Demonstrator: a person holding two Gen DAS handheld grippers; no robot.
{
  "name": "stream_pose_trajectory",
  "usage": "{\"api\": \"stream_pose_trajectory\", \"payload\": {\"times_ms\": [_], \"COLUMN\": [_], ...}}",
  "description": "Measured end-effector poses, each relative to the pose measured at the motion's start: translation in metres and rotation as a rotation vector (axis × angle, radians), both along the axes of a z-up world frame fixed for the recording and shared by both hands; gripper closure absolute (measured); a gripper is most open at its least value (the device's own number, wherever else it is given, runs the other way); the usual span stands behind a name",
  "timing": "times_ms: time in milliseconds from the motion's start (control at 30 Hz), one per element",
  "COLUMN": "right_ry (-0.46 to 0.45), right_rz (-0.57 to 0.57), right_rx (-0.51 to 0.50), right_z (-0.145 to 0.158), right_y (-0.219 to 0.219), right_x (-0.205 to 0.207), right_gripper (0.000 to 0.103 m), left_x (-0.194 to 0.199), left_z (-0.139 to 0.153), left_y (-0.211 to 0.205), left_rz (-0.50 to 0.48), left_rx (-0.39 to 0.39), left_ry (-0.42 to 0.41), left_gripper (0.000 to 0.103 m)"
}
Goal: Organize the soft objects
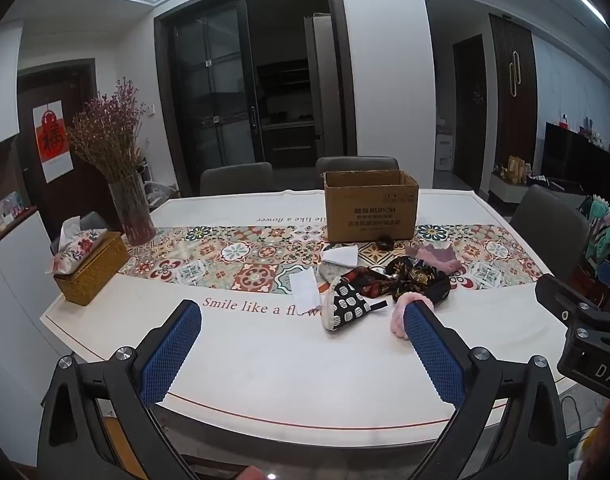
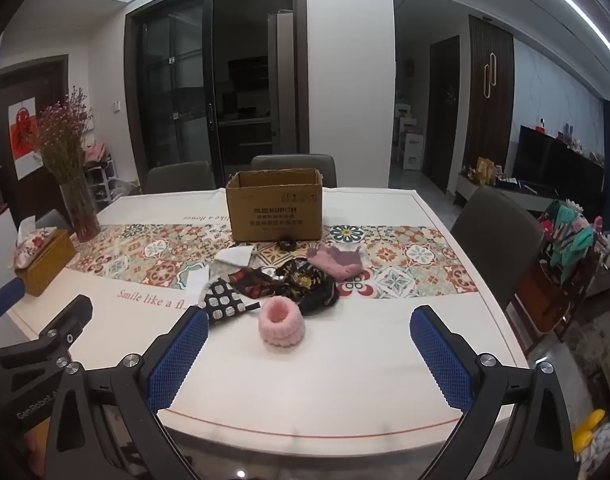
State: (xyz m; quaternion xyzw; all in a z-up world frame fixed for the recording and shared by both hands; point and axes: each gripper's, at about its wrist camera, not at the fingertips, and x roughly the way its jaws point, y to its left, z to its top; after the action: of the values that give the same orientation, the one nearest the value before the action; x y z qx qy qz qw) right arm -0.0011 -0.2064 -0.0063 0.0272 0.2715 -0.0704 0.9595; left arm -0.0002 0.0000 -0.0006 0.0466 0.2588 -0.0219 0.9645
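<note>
A pile of soft things lies mid-table: a fluffy pink headband (image 2: 282, 327) nearest me, a black-and-white patterned pouch (image 2: 224, 301), a dark floral cloth (image 2: 301, 283), a pink-purple fuzzy piece (image 2: 337, 262), white cloths (image 2: 233, 257) and a small dark scrunchie (image 2: 288, 243). An open cardboard box (image 2: 274, 207) stands behind them. My left gripper (image 1: 303, 318) is open and empty, short of the pouch (image 1: 347, 305), with the pink headband (image 1: 400, 316) by its right finger. My right gripper (image 2: 309, 326) is open and empty, with the headband between its fingers' line, farther on.
A glass vase of dried flowers (image 1: 131, 210) and a wicker tissue box (image 1: 90, 265) stand at the table's left. Grey chairs (image 2: 499, 236) stand at the far side and right. The table edge (image 2: 305, 432) runs close below the grippers. A cluttered rack (image 2: 573, 240) is at right.
</note>
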Motion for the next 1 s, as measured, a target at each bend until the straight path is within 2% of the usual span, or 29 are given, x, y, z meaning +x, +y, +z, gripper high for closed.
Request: {"api": "stream_pose_trajectory", "payload": {"times_ms": [133, 167, 300, 433, 1000], "right_ry": [-0.009, -0.011, -0.021, -0.022, -0.016], "right_rz": [0.007, 0.007, 0.004, 0.003, 0.001], "right_rx": [0.012, 0.011, 0.009, 0.033, 0.033], "right_z": [0.001, 0.001, 0.003, 0.003, 0.005], "right_y": [-0.002, -0.002, 0.0, -0.003, -0.004], "right_x": [-0.001, -0.002, 0.0, 0.003, 0.0], "right_gripper": [0.001, 0.001, 0.001, 0.001, 0.001], "left_x": [0.002, -0.001, -0.005, -0.005, -0.004], "left_z": [-0.001, 0.004, 0.008, 0.009, 0.01], "left_y": [0.0, 0.008, -0.006, -0.001, 0.0], "left_rz": [-0.006, 0.006, 0.011, 0.015, 0.008], "left_rx": [-0.011, -0.014, 0.028, 0.021, 0.014], "left_ry": [0.006, -0.014, -0.045, -0.057, -0.048], "left_gripper": [0.0, 0.0, 0.0, 0.0, 0.0]}}
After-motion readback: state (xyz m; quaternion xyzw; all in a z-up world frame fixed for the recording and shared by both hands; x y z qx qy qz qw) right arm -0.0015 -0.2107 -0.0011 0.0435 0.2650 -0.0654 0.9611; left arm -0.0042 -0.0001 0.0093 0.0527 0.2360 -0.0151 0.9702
